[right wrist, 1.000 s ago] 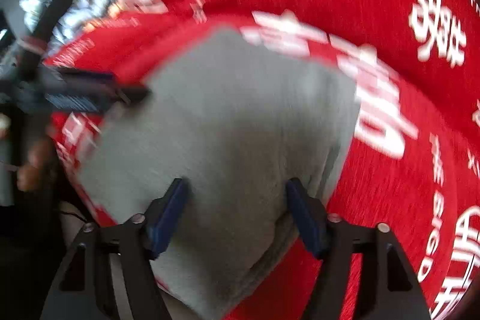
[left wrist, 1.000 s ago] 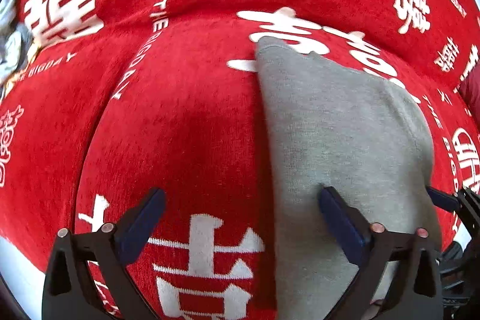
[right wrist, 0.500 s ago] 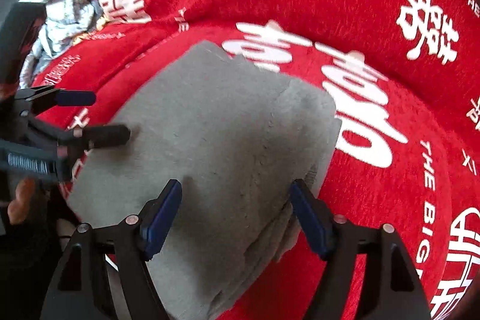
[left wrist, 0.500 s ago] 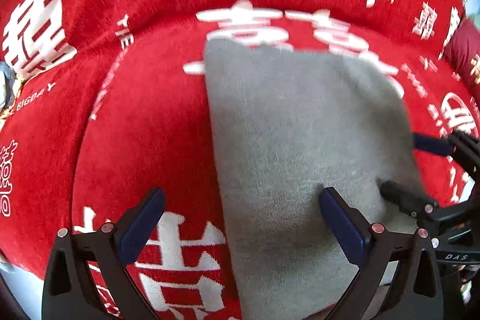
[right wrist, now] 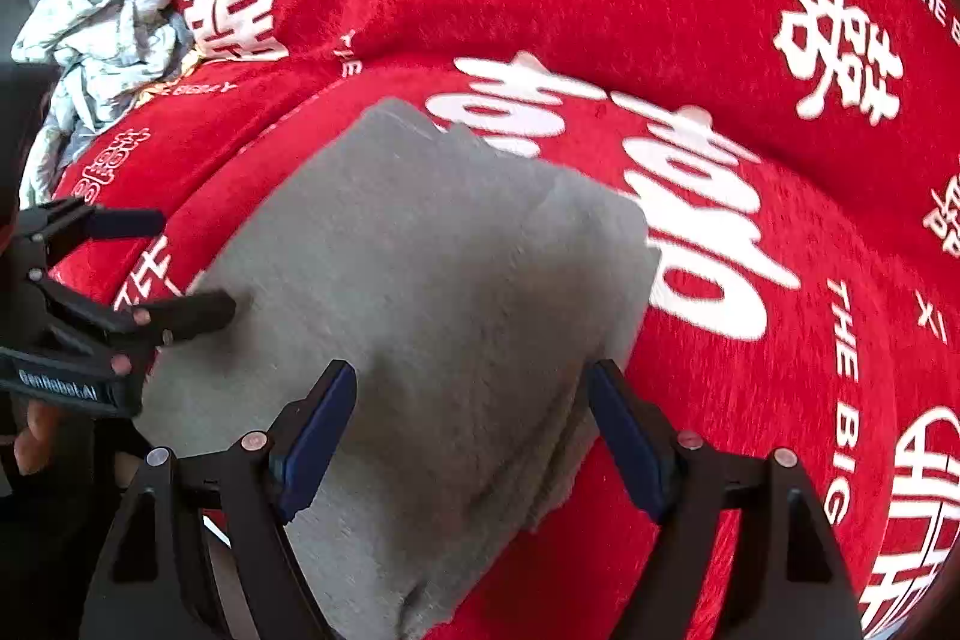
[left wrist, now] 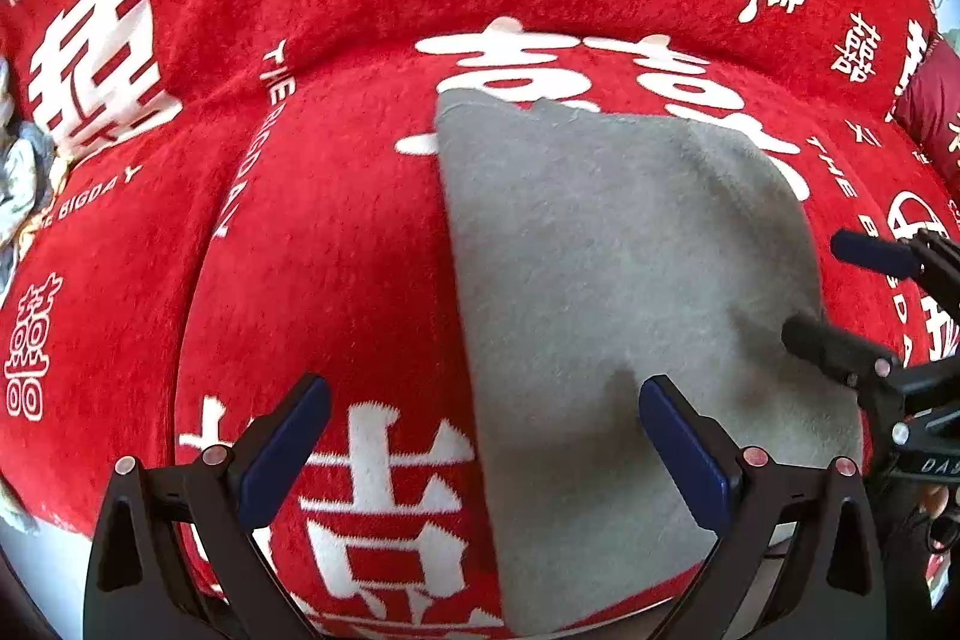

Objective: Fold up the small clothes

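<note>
- Grey garment [left wrist: 600, 280] lies folded into a compact rectangle on the red blanket [left wrist: 312, 220] with white lettering, which covers what looks like a sofa seat; layered edges show along its right side in the right wrist view.
- Left tool [left wrist: 480, 454] hangs above the garment's left edge, jaws wide apart, nothing between the pads.
- Right tool [right wrist: 471, 436] hovers over the garment's near right corner; its jaws have just been opening and stand apart, with the cloth below them, not pinched.
- By my reading, this piece is folded and released; no further fold seems needed.
- A crumpled pale cloth pile [right wrist: 102, 34] at the far left suggests more pieces are left to fold.
</note>
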Demonstrator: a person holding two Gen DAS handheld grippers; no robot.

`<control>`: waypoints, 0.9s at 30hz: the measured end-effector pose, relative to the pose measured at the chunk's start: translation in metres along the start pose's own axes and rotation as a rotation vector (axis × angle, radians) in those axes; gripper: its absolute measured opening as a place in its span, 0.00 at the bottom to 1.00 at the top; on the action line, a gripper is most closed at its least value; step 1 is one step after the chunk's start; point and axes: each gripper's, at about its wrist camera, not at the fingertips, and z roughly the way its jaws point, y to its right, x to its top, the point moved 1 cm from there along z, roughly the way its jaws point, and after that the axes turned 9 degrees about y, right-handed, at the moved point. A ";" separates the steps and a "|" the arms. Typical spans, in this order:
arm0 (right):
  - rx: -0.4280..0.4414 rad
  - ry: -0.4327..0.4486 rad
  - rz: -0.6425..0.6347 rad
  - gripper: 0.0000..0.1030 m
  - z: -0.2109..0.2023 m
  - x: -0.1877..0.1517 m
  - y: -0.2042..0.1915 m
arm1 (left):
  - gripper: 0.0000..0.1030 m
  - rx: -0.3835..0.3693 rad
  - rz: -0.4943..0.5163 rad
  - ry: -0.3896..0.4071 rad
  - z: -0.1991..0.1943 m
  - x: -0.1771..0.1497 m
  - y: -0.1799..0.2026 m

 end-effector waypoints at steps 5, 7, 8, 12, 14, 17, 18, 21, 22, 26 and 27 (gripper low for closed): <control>0.027 -0.063 -0.025 0.80 0.028 -0.003 -0.011 | 1.00 -0.051 -0.072 -0.040 0.011 -0.008 -0.016; 0.016 -0.060 -0.021 0.80 0.037 -0.006 -0.011 | 1.00 -0.071 -0.095 -0.054 0.015 -0.008 -0.019; 0.020 -0.048 -0.005 0.80 0.039 -0.003 -0.009 | 1.00 -0.075 -0.096 -0.056 0.015 -0.009 -0.019; 0.010 -0.067 0.021 0.80 0.036 0.005 -0.006 | 1.00 -0.047 -0.073 -0.041 0.004 -0.003 -0.015; -0.014 -0.057 0.006 0.80 0.028 0.006 -0.007 | 1.00 -0.057 -0.061 -0.023 -0.005 -0.001 -0.013; -0.014 -0.048 -0.023 0.80 0.012 0.002 -0.010 | 1.00 -0.037 -0.021 -0.026 -0.014 -0.005 -0.010; -0.016 -0.038 -0.034 0.80 0.004 -0.001 -0.011 | 1.00 -0.022 -0.009 -0.024 -0.017 -0.008 -0.011; -0.003 -0.029 -0.045 0.80 -0.010 -0.012 -0.018 | 1.00 -0.017 -0.009 -0.054 -0.013 -0.021 -0.015; 0.008 -0.029 -0.038 0.80 -0.012 -0.017 -0.021 | 1.00 -0.012 -0.017 -0.069 -0.008 -0.026 -0.018; 0.040 -0.030 -0.035 0.80 -0.008 -0.038 -0.036 | 1.00 -0.053 -0.095 -0.115 0.010 -0.040 -0.029; 0.043 -0.042 -0.029 0.80 -0.005 -0.044 -0.037 | 1.00 -0.062 -0.107 -0.125 0.013 -0.043 -0.031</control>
